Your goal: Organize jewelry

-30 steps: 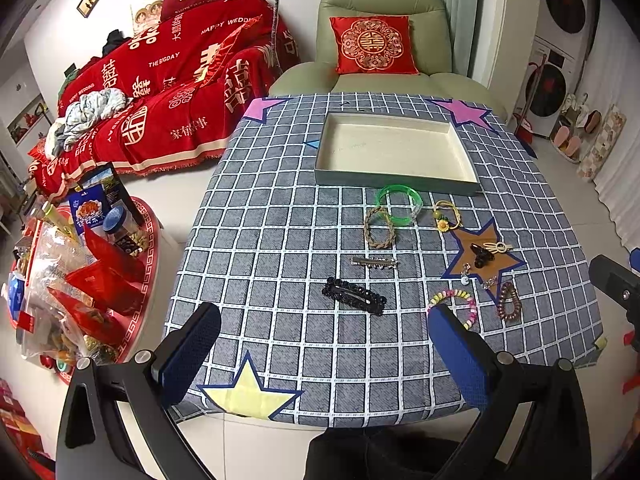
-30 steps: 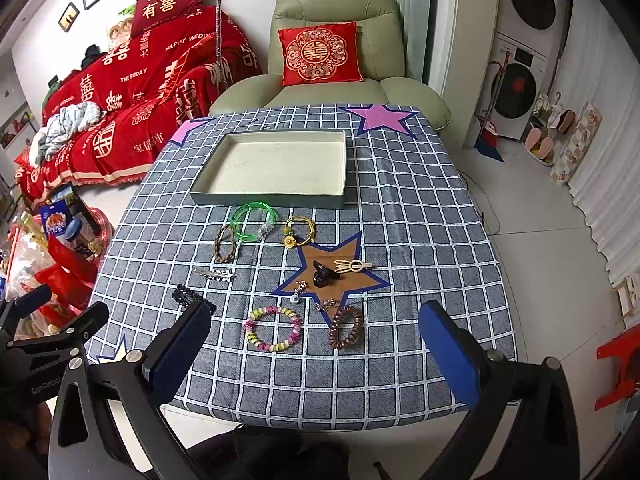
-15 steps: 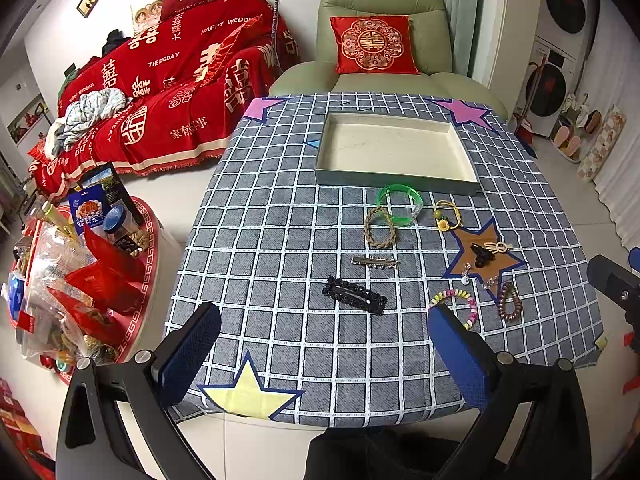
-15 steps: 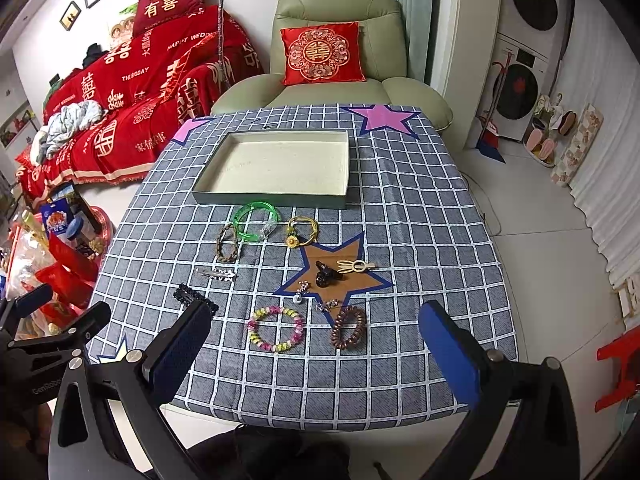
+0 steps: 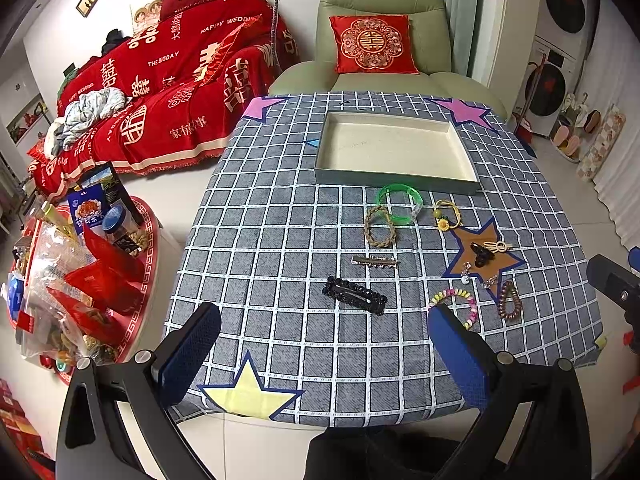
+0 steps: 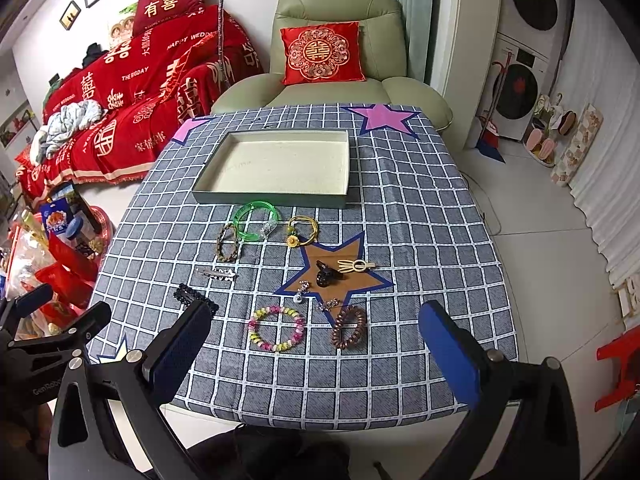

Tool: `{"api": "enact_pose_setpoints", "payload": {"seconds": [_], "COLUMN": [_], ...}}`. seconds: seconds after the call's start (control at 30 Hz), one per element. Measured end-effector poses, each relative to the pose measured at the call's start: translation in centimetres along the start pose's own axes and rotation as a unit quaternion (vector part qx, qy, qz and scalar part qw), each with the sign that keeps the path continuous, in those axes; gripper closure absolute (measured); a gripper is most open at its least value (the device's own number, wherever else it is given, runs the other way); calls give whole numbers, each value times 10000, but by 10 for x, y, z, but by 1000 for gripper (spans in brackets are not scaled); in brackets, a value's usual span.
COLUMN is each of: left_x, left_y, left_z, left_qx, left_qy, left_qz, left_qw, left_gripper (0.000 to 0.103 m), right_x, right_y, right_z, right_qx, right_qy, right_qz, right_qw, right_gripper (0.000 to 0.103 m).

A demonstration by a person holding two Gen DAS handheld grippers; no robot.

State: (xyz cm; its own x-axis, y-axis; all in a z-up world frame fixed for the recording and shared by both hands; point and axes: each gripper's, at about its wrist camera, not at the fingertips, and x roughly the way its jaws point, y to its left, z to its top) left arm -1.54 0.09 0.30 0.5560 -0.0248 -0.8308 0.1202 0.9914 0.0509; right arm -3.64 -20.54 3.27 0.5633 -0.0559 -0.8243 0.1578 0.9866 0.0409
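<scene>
We see a matt checked cloth (image 6: 400, 208) covering the table; on it, beside the matt cardboard-like tray (image 6: 276, 200), lies a glossy translucent green plastic bangle (image 6: 256, 220).

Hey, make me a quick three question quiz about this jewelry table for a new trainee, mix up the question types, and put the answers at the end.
1. True or false: the tray already holds some jewelry.
2. Multiple choice: which piece lies nearest the tray's front wall? A) the green bangle B) the brown coil hair tie C) the black hair clip
3. Fill in: the small black claw clip lies on a ____ star printed on the tablecloth.

Key
1. False. The tray is empty and every piece lies on the cloth.
2. A.
3. Brown. Both the left gripper and the right gripper hang open above the near edge, holding nothing.
</scene>
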Motion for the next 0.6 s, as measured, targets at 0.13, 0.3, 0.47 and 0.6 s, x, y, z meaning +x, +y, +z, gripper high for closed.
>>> {"api": "enact_pose_setpoints", "payload": {"seconds": [0.13,0.3,0.47,0.6], "left_x": [0,0,2,4], "left_y": [1,0,3,7], "left_z": [0,0,-3,-5], "left_qx": [0,5,-1,-3], "left_qy": [3,3,28,57], "left_qz": [2,-3,2,-1], "left_qw": [10000,10000,10000,10000], "left_gripper": [0,0,0,0], "right_x": [0,1,5,8], "right_y": [1,2,3,3], "right_z": [-1,-1,-4,-4], "right_qx": [-1,3,32,42], "right_qy": [4,9,41,79], "right_qz": [0,-5,-11,-7], "right_qw": [10000,10000,10000,10000], "right_gripper": [0,0,0,0]}}
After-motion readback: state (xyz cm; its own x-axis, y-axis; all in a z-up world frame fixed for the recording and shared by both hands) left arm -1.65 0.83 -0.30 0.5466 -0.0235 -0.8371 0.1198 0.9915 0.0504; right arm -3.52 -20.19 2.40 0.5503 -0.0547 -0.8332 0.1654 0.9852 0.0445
